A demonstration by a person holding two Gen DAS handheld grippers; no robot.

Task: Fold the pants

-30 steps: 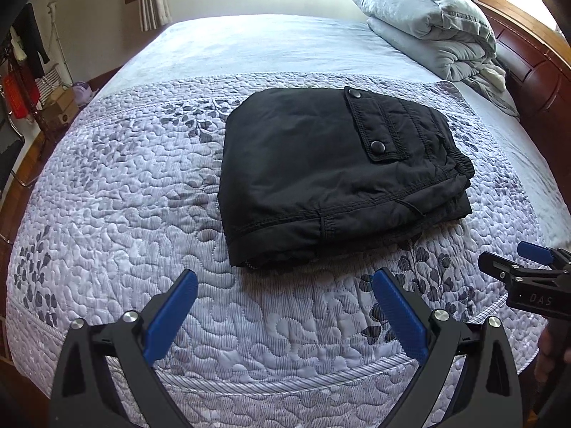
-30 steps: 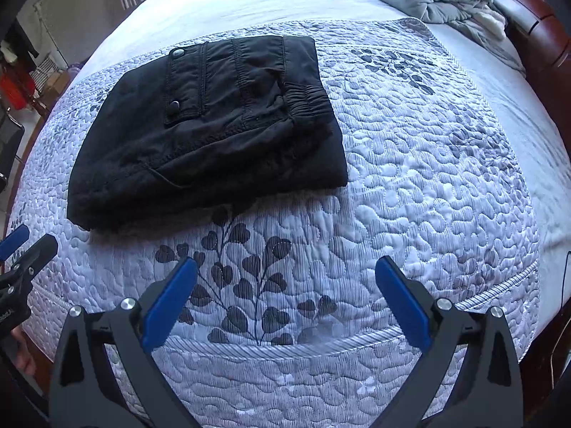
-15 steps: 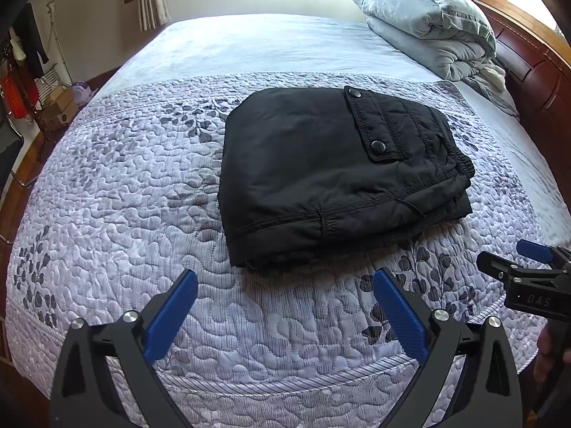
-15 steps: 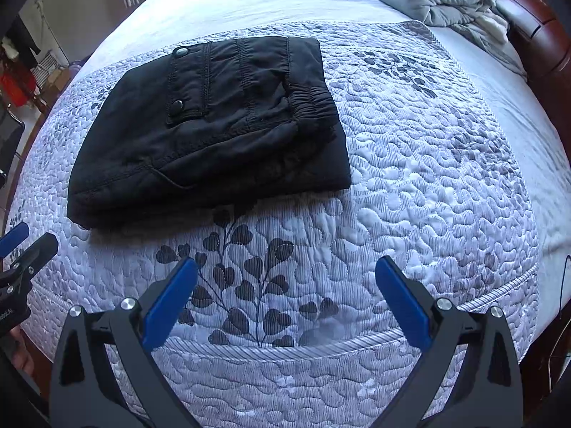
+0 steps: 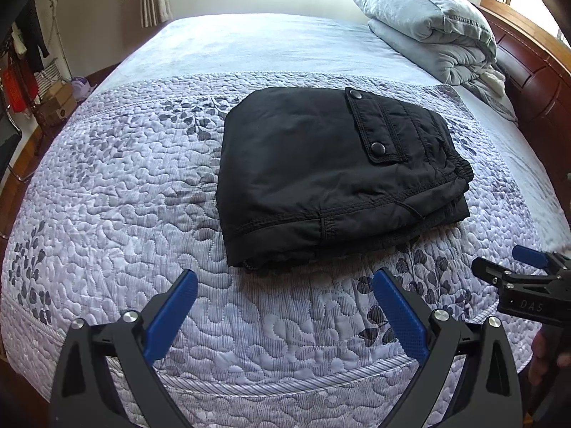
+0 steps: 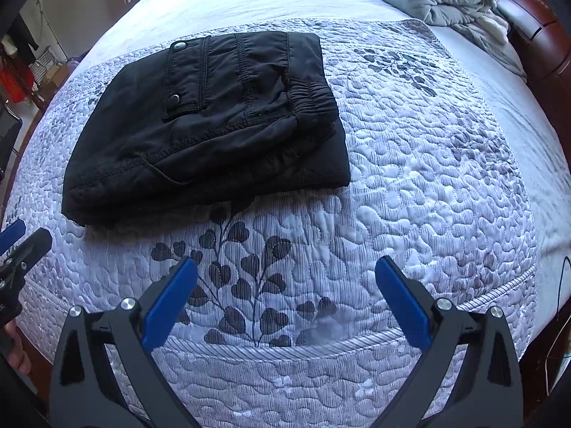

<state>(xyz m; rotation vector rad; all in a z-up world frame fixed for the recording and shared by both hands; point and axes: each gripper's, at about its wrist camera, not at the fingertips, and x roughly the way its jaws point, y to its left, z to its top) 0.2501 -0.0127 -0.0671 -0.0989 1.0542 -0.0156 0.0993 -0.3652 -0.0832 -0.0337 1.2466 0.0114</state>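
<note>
Risk looks slight: left claw point(image 5: 285, 312) and right claw point(image 6: 285, 297) both hang released and apart from the pants point(image 5: 335, 178), folded in a bundle mid-bed point(image 5: 107, 214), though any snagging brush could unfold the loose top layer.

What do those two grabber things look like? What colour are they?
The left gripper and right gripper look alike: black angular plastic frames with silver bolts, and two flat fingers with bumpy bright blue pads. In the left camera, the right gripper's side shows the pale letters "DAS".
</note>
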